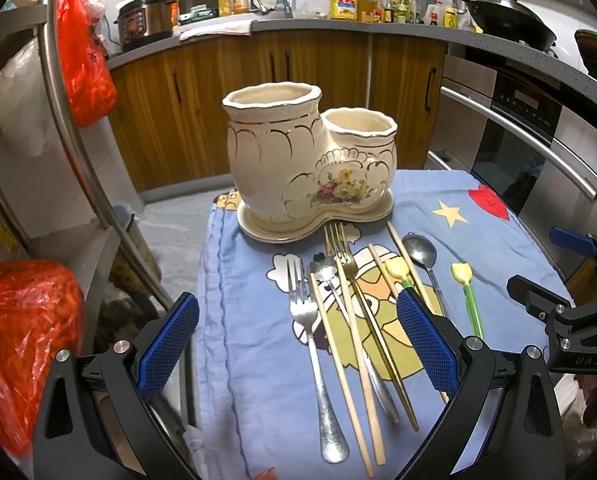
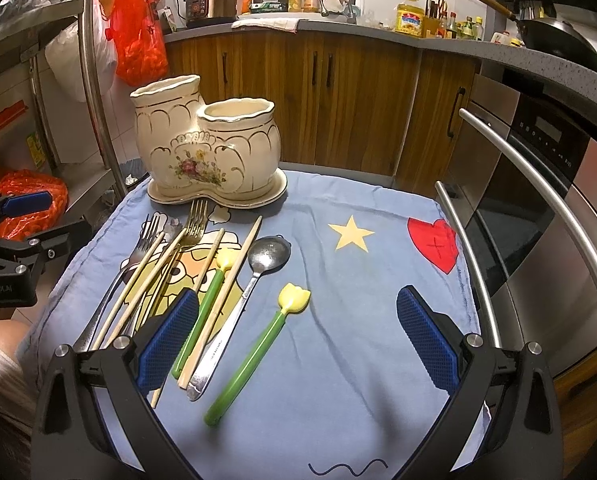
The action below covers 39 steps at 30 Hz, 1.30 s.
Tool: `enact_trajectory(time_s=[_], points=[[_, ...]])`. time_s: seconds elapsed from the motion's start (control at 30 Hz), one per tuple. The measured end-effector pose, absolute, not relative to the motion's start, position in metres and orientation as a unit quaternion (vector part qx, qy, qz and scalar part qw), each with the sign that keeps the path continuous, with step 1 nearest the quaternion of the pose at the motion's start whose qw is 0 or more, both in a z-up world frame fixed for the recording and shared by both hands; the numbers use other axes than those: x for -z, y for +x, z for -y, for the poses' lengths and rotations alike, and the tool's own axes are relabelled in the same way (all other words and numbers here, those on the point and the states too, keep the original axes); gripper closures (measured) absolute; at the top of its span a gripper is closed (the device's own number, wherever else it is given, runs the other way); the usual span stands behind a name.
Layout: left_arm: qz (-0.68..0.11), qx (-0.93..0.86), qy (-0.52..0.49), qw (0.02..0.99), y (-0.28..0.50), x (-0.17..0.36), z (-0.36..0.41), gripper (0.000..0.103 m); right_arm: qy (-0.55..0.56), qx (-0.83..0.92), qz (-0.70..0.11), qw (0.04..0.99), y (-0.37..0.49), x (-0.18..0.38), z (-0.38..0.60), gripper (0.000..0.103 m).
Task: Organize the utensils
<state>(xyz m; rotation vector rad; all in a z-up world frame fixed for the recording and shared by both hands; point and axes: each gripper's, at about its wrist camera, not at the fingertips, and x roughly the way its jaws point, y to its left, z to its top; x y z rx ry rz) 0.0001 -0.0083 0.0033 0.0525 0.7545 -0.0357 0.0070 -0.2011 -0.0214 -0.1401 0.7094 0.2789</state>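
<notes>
Two forks [image 1: 304,312], two tulip-headed sticks [image 2: 254,350], one spoon [image 2: 258,268].

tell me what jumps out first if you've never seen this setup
The cream ceramic double-pot utensil holder with gold trim and a flower motif stands empty at the far edge of the blue cartoon-print cloth. In front of it, forks, wooden chopsticks, spoons and a green-handled utensil with a yellow tulip-shaped head lie loose. The left gripper and right gripper hover open above them.
</notes>
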Motion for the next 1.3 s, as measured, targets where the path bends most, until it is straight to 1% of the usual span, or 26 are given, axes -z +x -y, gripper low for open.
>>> enact_trajectory(time_s=[0.43, 0.63, 0.83, 0.9, 0.97, 1.0, 1.07, 1.1, 1.13, 1.2, 1.23, 1.27, 1.3], points=[[-0.377, 0.019, 0.023, 0.926, 0.004, 0.008, 0.004, 0.005, -0.066, -0.137, -0.363, 0.919, 0.013, 0.031, 0.200, 0.005], [-0.380, 0.015, 0.022, 0.925, 0.006, 0.014, -0.002, 0.005, -0.047, -0.114, -0.354, 0.927, 0.019, 0.035, 0.212, 0.005], [-0.392, 0.018, 0.009, 0.920, 0.011, 0.024, -0.011, 0.005, -0.035, -0.127, -0.381, 0.915, 0.029, 0.046, 0.217, 0.006], [-0.400, 0.014, 0.008, 0.916, 0.013, 0.029, -0.013, 0.005, -0.033, -0.134, -0.396, 0.908, 0.030, 0.052, 0.213, 0.012], [-0.409, 0.014, 0.006, 0.913, 0.014, 0.035, -0.016, 0.005, -0.038, -0.134, -0.408, 0.902, 0.032, 0.057, 0.209, 0.026], [-0.412, 0.015, 0.004, 0.911, 0.015, 0.037, -0.017, 0.005, -0.039, -0.133, -0.412, 0.901, 0.033, 0.060, 0.207, 0.030], [-0.414, 0.014, 0.003, 0.910, 0.015, 0.039, -0.019, 0.005, -0.032, -0.132, -0.422, 0.896, 0.035, 0.064, 0.205, 0.042], [-0.414, 0.014, 0.002, 0.910, 0.014, 0.040, -0.020, 0.005, -0.032, -0.130, -0.426, 0.895, 0.036, 0.066, 0.204, 0.044], [-0.414, 0.014, 0.001, 0.910, 0.014, 0.040, -0.021, 0.005, -0.033, -0.128, -0.432, 0.892, 0.038, 0.068, 0.203, 0.050], [-0.415, 0.016, -0.001, 0.910, 0.014, 0.040, -0.023, 0.005, -0.029, -0.131, -0.441, 0.888, 0.040, 0.071, 0.201, 0.052], [-0.414, 0.019, -0.001, 0.910, 0.013, 0.040, -0.023, 0.006, -0.030, -0.133, -0.443, 0.886, 0.041, 0.072, 0.199, 0.055], [-0.415, 0.021, -0.001, 0.909, 0.013, 0.041, -0.024, 0.006, -0.032, -0.136, -0.445, 0.885, 0.041, 0.073, 0.197, 0.064], [-0.416, 0.023, -0.001, 0.909, 0.013, 0.041, -0.024, 0.007, -0.034, -0.139, -0.448, 0.882, 0.041, 0.074, 0.194, 0.067]])
